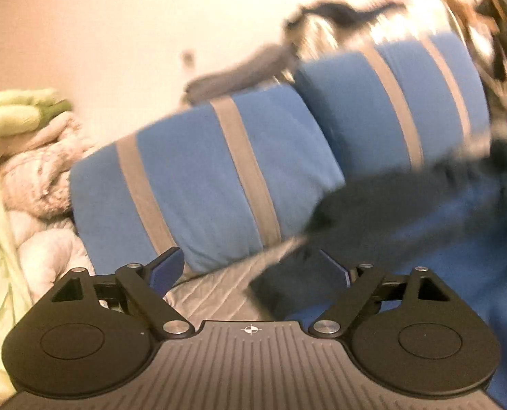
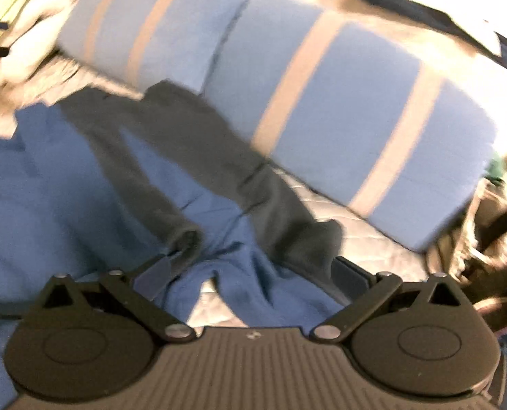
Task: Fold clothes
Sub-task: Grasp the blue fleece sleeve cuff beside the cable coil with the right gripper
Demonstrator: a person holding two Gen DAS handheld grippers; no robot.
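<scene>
- Dark trousers (image 1: 373, 212), left wrist view: blurred, lying on the blue bedspread (image 1: 441, 273) before two striped pillows (image 1: 202, 184). The left gripper (image 1: 251, 270) has its jaws spread wide, holding nothing.
- Right wrist view: trouser legs (image 2: 185, 157) lie toward the bed's near edge; the right gripper (image 2: 253, 273) gapes empty. Likely between folds; next, regrip the cloth.

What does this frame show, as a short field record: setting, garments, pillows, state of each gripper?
setting: bed with grey quilted cover
garments: dark garment lying over blue garment
pillows: two blue pillows with grey stripes, behind the garments
left gripper: fingers open, nothing pressed between them
right gripper: fingers open, cloth lies below, not gripped
image: motion-blurred
</scene>
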